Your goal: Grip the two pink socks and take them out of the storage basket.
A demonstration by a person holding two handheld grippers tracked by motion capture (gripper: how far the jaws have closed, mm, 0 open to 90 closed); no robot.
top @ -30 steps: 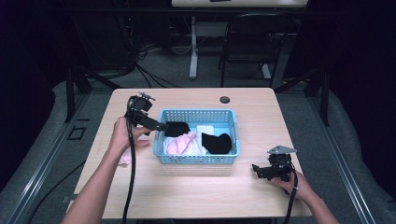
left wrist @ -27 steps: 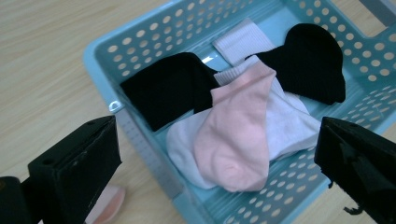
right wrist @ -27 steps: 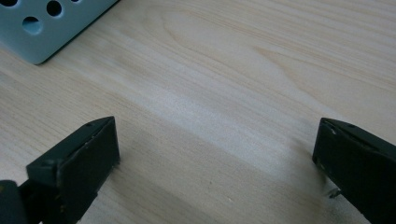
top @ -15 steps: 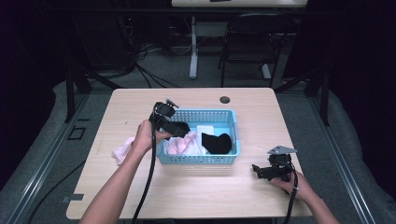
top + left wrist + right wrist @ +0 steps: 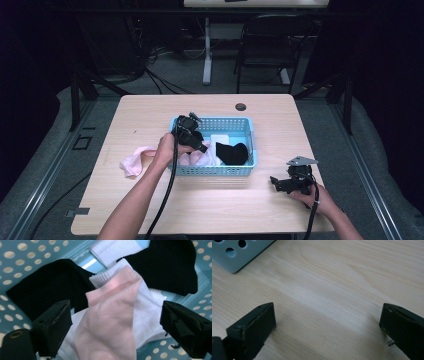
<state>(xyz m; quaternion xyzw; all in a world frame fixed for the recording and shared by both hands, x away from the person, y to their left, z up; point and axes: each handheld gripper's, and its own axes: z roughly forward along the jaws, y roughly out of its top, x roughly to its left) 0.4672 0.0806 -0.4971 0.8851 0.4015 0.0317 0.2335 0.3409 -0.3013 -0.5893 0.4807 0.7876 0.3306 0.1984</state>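
A light wooden table (image 5: 150, 120) takes up the middle of the high view. A blue perforated basket (image 5: 246, 126) sits at its centre. A pink cloth (image 5: 132, 160) lies on the bare wood just left of the basket. A small dark round disc (image 5: 241, 106) is near the table's upper edge.

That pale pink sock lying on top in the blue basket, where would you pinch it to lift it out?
Probably the pale pink knitted sock is best pinched at its ribbed cuff, the free upper edge lying on the white sock. Come straight down from above: the perforated blue plastic basket walls block side approaches, and the open left gripper already straddles it.
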